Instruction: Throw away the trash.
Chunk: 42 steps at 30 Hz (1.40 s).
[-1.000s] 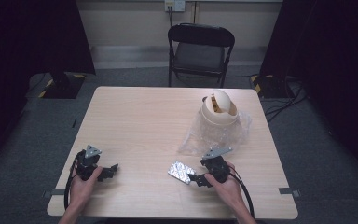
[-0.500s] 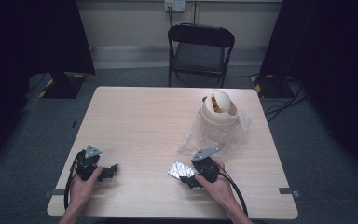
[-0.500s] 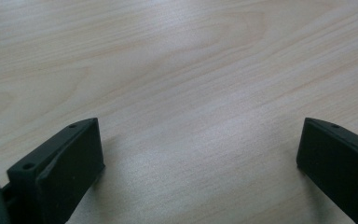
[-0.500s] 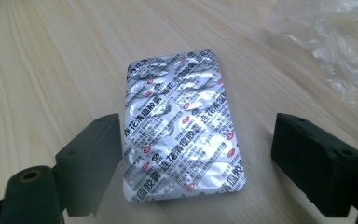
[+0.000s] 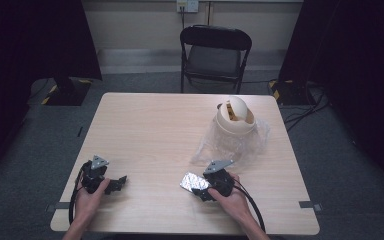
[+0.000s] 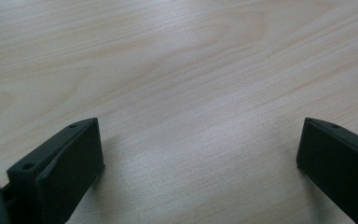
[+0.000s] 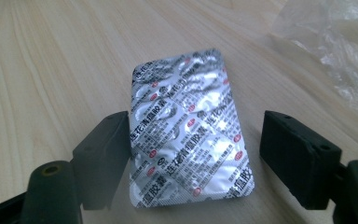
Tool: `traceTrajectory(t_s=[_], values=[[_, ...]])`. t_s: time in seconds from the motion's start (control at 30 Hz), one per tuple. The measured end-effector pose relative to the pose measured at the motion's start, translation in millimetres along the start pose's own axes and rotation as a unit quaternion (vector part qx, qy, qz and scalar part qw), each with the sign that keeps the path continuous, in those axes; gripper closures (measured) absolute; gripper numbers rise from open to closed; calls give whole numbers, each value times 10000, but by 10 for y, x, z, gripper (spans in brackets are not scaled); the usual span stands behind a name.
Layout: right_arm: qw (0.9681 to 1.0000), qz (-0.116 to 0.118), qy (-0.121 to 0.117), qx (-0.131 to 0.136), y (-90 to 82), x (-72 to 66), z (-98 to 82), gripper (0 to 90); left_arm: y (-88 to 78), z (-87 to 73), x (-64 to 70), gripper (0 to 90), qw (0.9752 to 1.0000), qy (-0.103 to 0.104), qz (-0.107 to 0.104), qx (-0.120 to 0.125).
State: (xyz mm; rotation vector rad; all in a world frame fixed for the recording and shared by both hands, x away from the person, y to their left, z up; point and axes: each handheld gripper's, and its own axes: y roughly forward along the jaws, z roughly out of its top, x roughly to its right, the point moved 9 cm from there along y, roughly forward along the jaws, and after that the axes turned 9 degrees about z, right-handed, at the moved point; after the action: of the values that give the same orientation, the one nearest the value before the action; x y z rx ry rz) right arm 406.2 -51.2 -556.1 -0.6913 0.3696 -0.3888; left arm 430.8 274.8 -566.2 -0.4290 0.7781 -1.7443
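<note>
A silver foil blister pack (image 7: 189,130) printed with red and black writing lies flat on the wooden table (image 5: 155,130). My right gripper (image 7: 193,149) is open with its jaws on either side of the pack, the left jaw touching its edge. From above, the pack (image 5: 193,182) lies just left of the right gripper (image 5: 206,189) near the front edge. My left gripper (image 5: 117,184) rests open at the front left, over bare wood (image 6: 191,93).
A cream swing-lid bin (image 5: 235,116) stands at the table's back right on crumpled clear plastic (image 5: 232,145), which reaches the right gripper view's top right corner (image 7: 335,42). A black folding chair (image 5: 215,55) stands behind the table.
My right gripper has moved left toward the blister pack and now straddles it. The left gripper has stayed still.
</note>
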Motion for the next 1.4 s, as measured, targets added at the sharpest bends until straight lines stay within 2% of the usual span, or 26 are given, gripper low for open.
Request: traceTrajectory(t_s=[0.1, 0.17, 0.23, 0.3, 0.63, 0.8, 1.03, 1.27, 1.4], values=[[9995, -216, -220, -109, 25, -23, -10, 241, 1, 0, 0, 0, 10000, -3, 0, 1], [9990, -306, -274, -170, 30, -31, -17, 243, 1, 0, 0, 0, 10000, -1, -1, 2], [9990, -318, -270, -174, 25, -32, -17, 263, 0, 0, 0, 0, 10000, 0, 0, 0], [9989, -320, -295, -175, 6, -37, -16, 334, 0, 0, 0, 0, 10000, 0, 0, -1], [9987, -316, -356, -186, -11, -59, -29, 340, 1, 1, 0, 0, 10000, -5, 0, 2], [9992, -281, -256, -136, -59, -53, -19, 340, 1, 1, 0, 0, 10000, -5, -1, 4], [9995, -251, -173, 127, -190, -31, 48, 340, 1, 1, 0, 0, 10000, -6, 0, 3], [9989, -329, -59, 314, -348, 37, 85, 340, 1, 1, 0, 0, 10000, -1, 0, 4], [9988, -364, -14, 316, -390, 84, 65, 340, 1, 0, 0, 0, 10000, -3, -1, 0]])
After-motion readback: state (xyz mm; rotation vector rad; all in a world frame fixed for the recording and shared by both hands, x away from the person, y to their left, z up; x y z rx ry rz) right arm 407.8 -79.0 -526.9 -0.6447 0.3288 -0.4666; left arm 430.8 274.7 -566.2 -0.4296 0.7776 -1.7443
